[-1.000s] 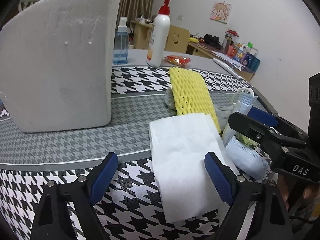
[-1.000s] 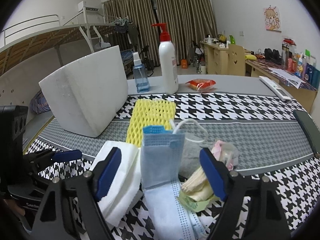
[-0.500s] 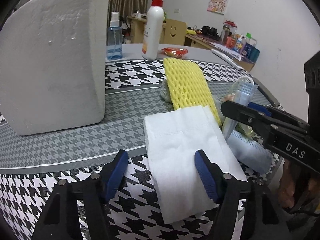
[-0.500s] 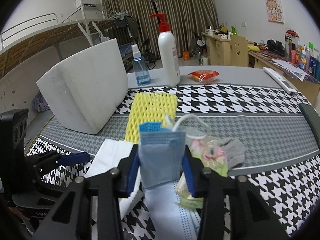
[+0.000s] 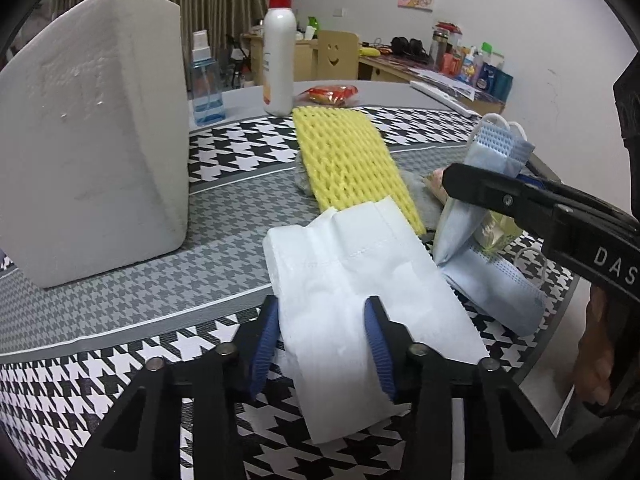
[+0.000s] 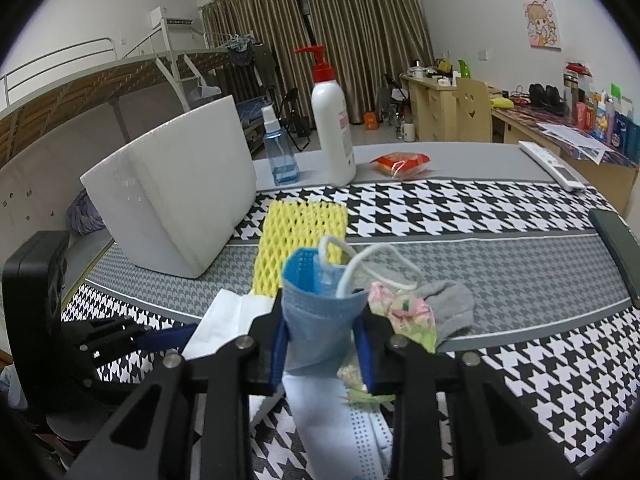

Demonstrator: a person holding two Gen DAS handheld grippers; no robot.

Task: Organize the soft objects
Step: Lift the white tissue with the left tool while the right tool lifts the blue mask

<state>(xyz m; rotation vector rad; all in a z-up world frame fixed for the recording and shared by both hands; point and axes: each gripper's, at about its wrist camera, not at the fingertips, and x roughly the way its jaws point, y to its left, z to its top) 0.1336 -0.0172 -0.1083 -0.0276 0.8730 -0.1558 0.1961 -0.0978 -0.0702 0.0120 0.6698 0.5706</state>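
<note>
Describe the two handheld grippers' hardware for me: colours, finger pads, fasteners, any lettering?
Both the left gripper and the right gripper are matte black angular linkages with round silver pivot screws and blue ribbed pads inside the fingers. White "DAS" lettering marks the right one's side, seen from the left wrist view. No cables or sleeves show.

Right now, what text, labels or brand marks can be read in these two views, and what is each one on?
"DAS": white letters on the right claw's black arm, cut off by the picture's edge.
White pump bottle: label print too blurred to read.
Red snack packet: print unreadable.
Bottles and boxes on the far desk: too small to read.
Left claw, white tissue, blue face mask: no text visible.
</note>
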